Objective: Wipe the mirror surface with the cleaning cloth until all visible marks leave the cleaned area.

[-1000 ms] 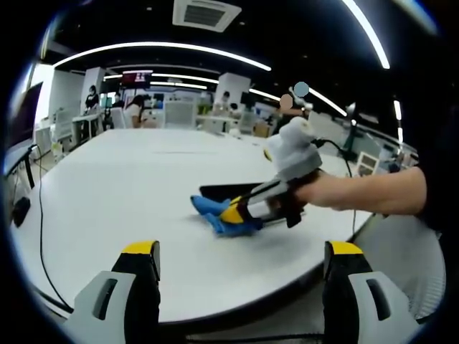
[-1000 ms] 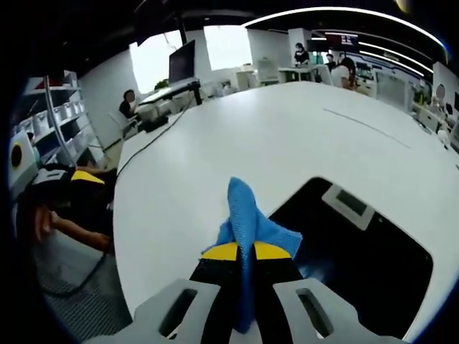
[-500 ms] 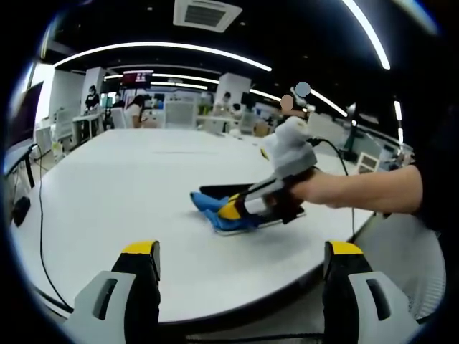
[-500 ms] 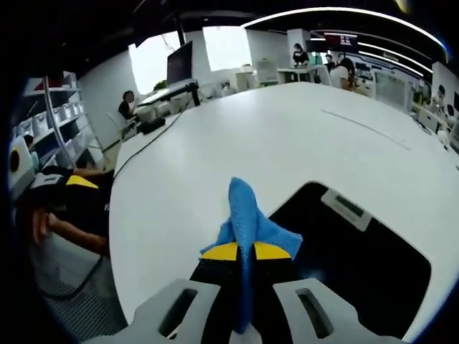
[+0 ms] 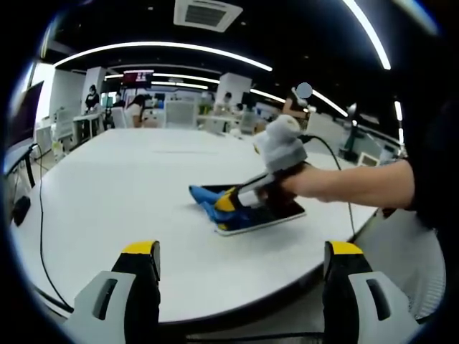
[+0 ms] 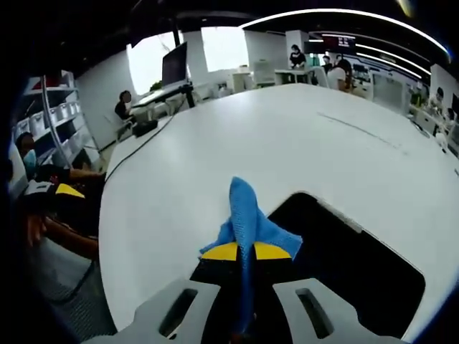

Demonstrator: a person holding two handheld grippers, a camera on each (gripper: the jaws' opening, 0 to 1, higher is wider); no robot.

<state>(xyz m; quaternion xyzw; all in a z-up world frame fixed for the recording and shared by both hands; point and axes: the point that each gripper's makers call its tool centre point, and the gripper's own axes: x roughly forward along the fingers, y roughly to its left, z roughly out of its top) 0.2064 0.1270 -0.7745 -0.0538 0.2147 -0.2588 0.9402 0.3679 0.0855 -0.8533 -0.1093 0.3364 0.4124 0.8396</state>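
Pinching the blue cleaning cloth, right gripper at dark rectangular mirror's edge | left gripper jaws wide | broad white table open beyond

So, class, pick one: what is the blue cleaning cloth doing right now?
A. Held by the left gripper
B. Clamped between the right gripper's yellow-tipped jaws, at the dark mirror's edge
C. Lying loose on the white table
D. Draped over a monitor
B: the blue cleaning cloth sits pinched in the right gripper, whose jaws are closed on it at the edge of the dark mirror.

a wide white table carries a dark flat mirror, with a blue cloth resting at the mirror's edge.
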